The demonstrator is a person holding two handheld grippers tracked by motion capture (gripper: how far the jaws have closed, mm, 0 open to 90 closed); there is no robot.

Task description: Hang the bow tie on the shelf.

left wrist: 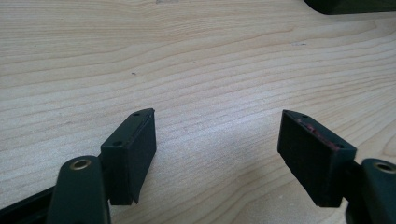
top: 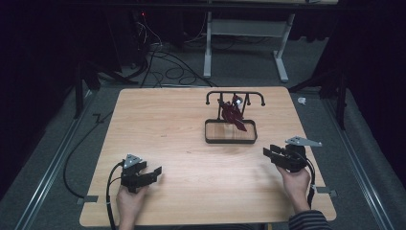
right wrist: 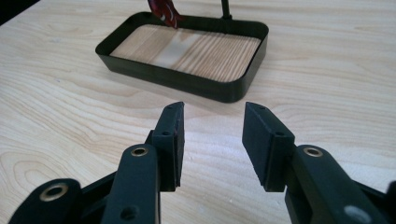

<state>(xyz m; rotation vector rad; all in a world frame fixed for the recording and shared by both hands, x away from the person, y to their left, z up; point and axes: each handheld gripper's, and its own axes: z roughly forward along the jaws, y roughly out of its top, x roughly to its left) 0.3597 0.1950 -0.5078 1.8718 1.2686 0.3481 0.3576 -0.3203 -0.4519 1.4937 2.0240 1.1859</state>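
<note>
We find the left tool point(top: 152, 173) low at the near left of the surface point(top: 182, 153), jaws spread wide and empty; its own view shows only bare wood between them. The right tool point(top: 269, 153) sits at the near right, jaws parted and empty, aimed toward the tray point(right wrist: 224, 88). The tray stands well apart from both tools, toward the far side. A dark red cloth point(top: 233, 115) hangs from the rack point(top: 234, 95) behind it, its lower end dipping over the tray.
</note>
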